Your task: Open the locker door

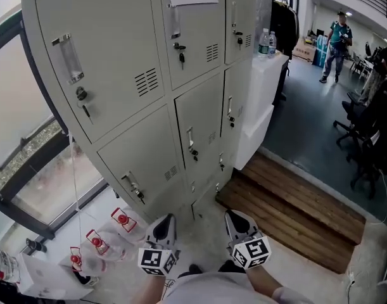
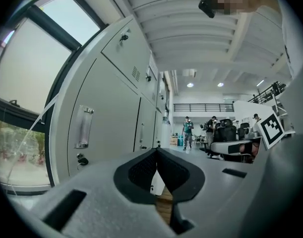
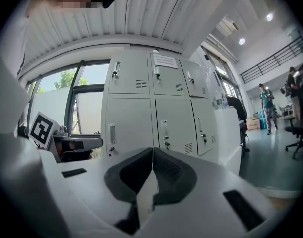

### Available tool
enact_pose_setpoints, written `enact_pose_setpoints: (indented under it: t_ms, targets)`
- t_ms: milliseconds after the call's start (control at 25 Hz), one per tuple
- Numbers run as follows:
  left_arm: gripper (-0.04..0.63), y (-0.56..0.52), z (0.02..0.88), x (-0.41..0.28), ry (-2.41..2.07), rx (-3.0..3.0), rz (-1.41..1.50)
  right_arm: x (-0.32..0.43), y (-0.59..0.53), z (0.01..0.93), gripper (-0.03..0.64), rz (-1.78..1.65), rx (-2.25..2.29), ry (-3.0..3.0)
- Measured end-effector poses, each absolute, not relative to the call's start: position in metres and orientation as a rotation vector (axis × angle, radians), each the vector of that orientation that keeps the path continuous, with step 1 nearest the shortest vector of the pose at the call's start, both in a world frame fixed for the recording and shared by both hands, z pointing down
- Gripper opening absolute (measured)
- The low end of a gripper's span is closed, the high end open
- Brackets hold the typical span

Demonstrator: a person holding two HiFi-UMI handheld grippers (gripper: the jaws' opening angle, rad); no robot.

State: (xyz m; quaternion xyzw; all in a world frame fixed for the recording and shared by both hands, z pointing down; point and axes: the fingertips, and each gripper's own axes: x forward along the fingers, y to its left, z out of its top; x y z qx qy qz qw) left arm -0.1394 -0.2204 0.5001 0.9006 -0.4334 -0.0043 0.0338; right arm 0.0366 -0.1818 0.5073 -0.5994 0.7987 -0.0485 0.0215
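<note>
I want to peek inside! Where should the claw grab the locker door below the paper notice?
Probably its upright handle, near the door's left edge above the key. It stands out vertically, so come straight from the front, one jaw each side.

We hold the left gripper [image 1: 166, 220] and the right gripper [image 1: 235, 216] side by side, low before the grey lockers [image 1: 111, 37], every door shut, a wooden step [image 1: 294, 204] alongside.

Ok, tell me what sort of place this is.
Probably an open-plan office with a staff locker corner: a bank of grey metal lockers with keys in the doors, black office chairs on the floor beyond, and a large window beside them.
</note>
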Motion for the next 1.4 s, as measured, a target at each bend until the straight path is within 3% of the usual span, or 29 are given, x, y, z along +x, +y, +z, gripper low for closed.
enact_pose_setpoints:
  t_ms: [440,480,560,600,1400]
  targets:
    - [0.002,-0.266,0.491,-0.120,-1.466,2.694,-0.037,0.053,-0.250,0.495,0.017,-0.098,-1.705,2.585]
    - [0.002,-0.269,0.491,-0.119,-1.476,2.685,-0.037,0.052,-0.254,0.495,0.032,-0.099,-1.694,2.594]
    - [0.002,-0.274,0.493,-0.119,-1.496,2.671,-0.031,0.051,-0.263,0.497,0.153,-0.121,-1.666,2.617]
    - [0.002,-0.277,0.494,-0.118,-1.505,2.665,-0.027,0.052,-0.267,0.498,0.160,-0.131,-1.652,2.628]
    - [0.002,-0.302,0.499,-0.172,-1.833,2.448,0.010,0.021,-0.394,0.481,0.160,-0.024,-1.405,2.791]
